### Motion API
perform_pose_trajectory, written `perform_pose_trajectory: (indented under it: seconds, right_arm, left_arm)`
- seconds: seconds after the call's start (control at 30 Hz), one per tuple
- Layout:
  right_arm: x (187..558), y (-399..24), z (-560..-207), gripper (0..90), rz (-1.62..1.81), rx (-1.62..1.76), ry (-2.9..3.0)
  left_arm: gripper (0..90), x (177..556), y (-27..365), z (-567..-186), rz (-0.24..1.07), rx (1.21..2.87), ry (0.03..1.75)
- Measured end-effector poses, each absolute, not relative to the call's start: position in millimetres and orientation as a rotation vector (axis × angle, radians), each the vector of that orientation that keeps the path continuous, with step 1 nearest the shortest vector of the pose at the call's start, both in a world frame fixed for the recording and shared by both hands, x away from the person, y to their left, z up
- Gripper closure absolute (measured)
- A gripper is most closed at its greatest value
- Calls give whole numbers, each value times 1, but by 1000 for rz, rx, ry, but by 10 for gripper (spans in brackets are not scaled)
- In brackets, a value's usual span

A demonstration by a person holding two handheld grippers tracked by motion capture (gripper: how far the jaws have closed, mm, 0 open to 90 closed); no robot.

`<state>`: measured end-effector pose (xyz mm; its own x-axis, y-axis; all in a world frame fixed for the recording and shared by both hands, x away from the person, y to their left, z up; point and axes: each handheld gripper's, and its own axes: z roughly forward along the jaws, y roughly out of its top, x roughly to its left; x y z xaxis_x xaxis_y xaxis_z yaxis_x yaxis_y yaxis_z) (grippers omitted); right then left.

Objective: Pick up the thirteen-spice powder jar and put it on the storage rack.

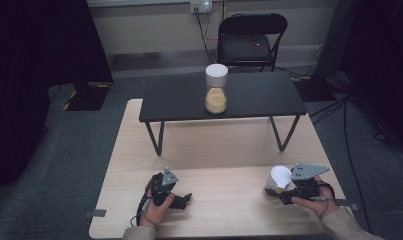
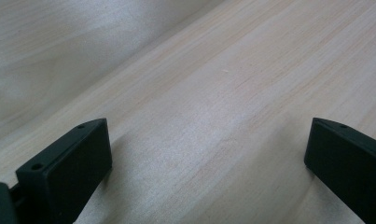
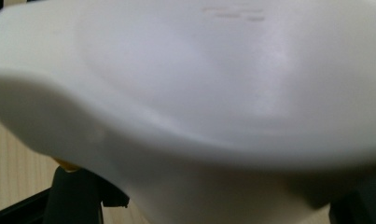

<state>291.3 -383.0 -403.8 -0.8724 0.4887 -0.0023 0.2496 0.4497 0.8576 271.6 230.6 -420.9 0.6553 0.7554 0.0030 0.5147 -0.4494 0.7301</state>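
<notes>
A clear jar (image 1: 216, 89) with a white lid and yellowish powder stands upright in the middle of the small black table (image 1: 259, 97). My right gripper (image 1: 277, 192) is at the near right of the wooden table, shut on a white-topped container (image 1: 280, 177). In the right gripper view that container's white surface (image 3: 199, 84) looms very close, a yellow speck shows under it, and my right gripper (image 3: 213, 200) has a jaw on either side of it. My left gripper (image 1: 184, 198) rests at the near left, open, with only bare wood between the jaws of my left gripper (image 2: 209, 140).
The black table stands on thin angled legs (image 1: 154, 137) on the far half of the light wooden table (image 1: 229, 150). A black folding chair (image 1: 251, 41) and floor cables (image 1: 349, 130) lie beyond. Dark curtains hang at both sides.
</notes>
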Motion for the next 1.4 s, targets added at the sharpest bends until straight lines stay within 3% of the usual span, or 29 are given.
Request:
perform_pose_trajectory:
  seconds: [1.4]
  right_arm:
    - [330, -329, -332, 301, 1398, 674, 2432]
  left_arm:
    - [0, 272, 231, -421, 428, 2152, 977]
